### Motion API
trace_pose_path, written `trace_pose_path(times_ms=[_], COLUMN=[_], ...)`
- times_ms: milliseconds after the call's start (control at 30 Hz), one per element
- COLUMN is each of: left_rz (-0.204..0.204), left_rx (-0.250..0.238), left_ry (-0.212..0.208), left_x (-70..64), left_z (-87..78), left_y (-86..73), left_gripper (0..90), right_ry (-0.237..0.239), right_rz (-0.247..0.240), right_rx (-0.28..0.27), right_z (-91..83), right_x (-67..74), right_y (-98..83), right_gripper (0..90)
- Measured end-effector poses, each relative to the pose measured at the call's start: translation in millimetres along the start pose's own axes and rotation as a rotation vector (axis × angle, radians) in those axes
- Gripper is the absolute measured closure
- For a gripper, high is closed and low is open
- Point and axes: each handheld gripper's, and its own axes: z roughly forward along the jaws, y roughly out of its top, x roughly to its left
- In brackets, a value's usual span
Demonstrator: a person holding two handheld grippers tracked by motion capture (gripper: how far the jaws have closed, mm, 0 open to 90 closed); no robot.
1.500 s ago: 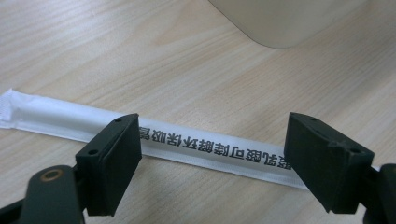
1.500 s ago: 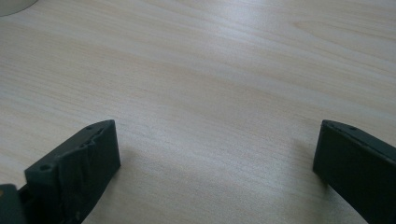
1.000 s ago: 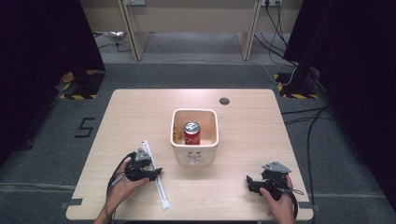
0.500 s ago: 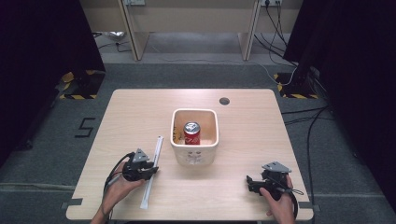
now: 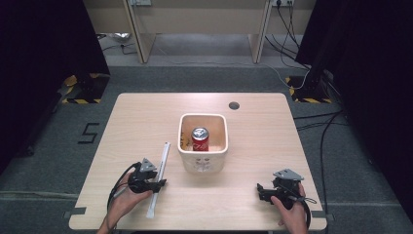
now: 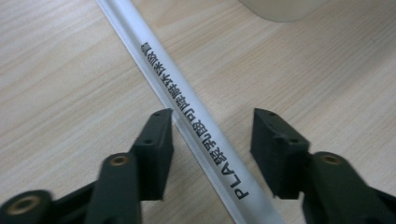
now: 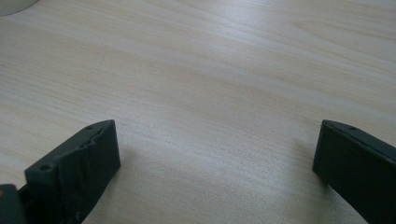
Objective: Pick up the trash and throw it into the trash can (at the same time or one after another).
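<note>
Wrapped straw swung upright-diagonal, left gripper jaws reopening astride it

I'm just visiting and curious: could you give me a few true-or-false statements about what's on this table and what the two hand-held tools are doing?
1. A red can stands inside the white container. True.
2. The left tool clamps the wrapped straw tightly. False: its jaws have just been opening, and the straw lies between them, with a gap on one side.
3. The right tool holds the can. False: it is open over bare table.
4. The straw lies left of the container. True.
</note>
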Motion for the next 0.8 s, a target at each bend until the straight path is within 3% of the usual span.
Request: trace_pose_path(times_ms=[100, 300, 800], left_rz=[-0.004, -0.003, -0.015], left_rx=[-0.013, -0.024, -0.046], left_ry=[0.0, -0.016, -0.01], left_x=[4.0, 11.9, 20.3], left_z=[-0.8, -1.9, -5.3], left_y=[-1.8, -3.5, -3.7], left_gripper=[64.9, 77.9, 79.3], right_ry=[0.001, 0.001, 0.001], right_rz=[0.0, 0.0, 0.0], right_rx=[0.0, 0.0, 0.0], right_z=[0.0, 0.0, 0.0], right_x=[0.0, 0.0, 0.0], right_y=[0.0, 0.0, 0.0], right_gripper=[0.6, 0.6, 0.6])
